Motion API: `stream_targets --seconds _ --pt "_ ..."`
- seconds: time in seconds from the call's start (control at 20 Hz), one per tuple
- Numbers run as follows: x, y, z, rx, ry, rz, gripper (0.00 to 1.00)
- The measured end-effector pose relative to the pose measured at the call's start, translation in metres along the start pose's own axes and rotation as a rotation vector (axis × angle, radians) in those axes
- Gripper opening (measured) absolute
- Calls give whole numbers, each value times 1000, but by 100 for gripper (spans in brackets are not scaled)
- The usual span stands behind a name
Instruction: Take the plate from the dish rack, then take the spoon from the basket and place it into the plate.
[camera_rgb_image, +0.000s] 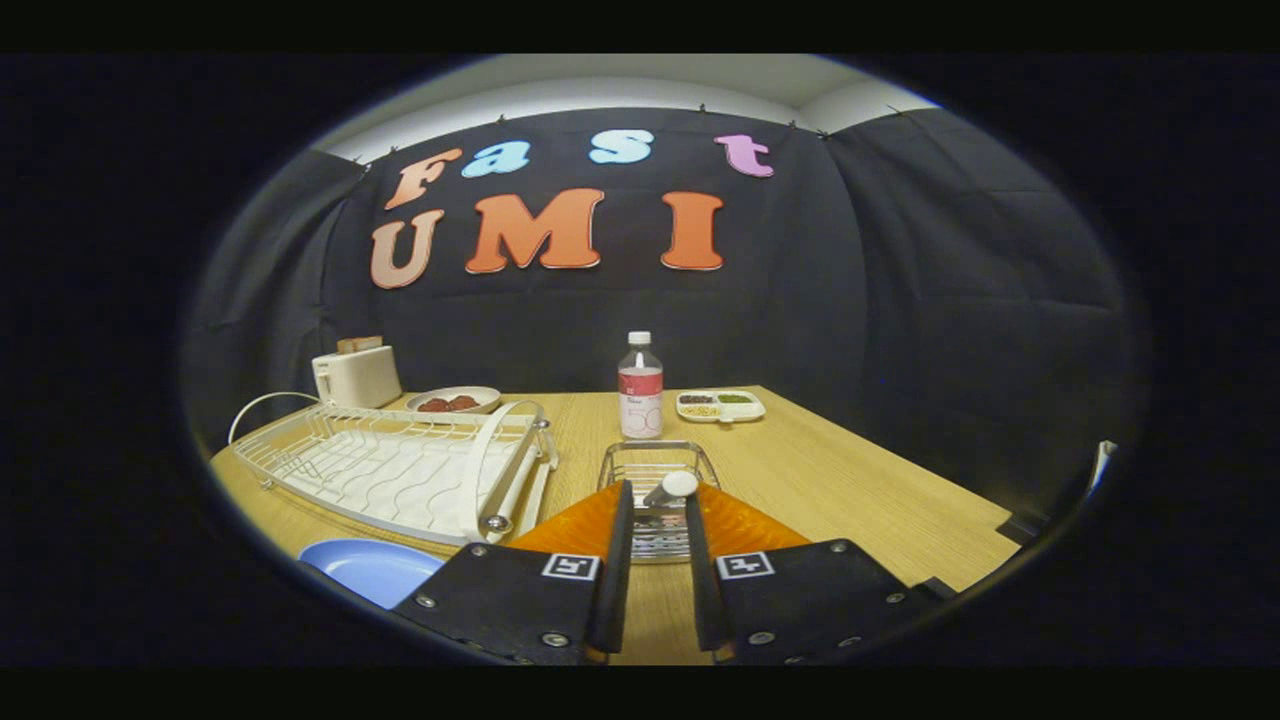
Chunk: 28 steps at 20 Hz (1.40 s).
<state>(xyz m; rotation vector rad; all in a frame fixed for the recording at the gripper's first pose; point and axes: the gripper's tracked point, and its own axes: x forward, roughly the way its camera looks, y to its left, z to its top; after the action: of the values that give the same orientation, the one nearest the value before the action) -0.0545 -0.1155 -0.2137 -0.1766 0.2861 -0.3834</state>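
Spoon (672, 489) lay in the wire basket (657, 470), its pale rounded end raised toward the basket's near right side, just ahead of the gripper (658, 497) and roughly in line with the gap between the fingertips; the rest of it ran down among the wires and I could not make out its full length, though its long axis seemed to slant down and to the left. The gripper's two orange-backed fingers stood spread, a clear gap between them, pinching nothing, and their tips reached over the basket's near rim. Off to the gripper's left, the blue plate (372, 567) sat flat on the wooden table (850, 480) close to its near edge, just in front of the white dish rack (395, 465). The rack stood beside the basket with a strip of bare wood between them. Beyond the basket stood a clear bottle (640, 388) with a red label, near it a small divided tray (720, 405), and farther left a bowl (455, 400) and a white toaster (356, 373). To the right of the basket the tabletop ran open to its far edge.
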Motion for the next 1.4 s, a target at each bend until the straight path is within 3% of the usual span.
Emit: stream_targets --seconds 0.3,0.55,0.85,1.4 --pt "0 7 7 131 15 45 11" --pt "-8 -8 36 137 -33 15 11" --pt "-39 -9 75 122 -87 46 11" --pt "-97 23 109 77 -126 207 11"
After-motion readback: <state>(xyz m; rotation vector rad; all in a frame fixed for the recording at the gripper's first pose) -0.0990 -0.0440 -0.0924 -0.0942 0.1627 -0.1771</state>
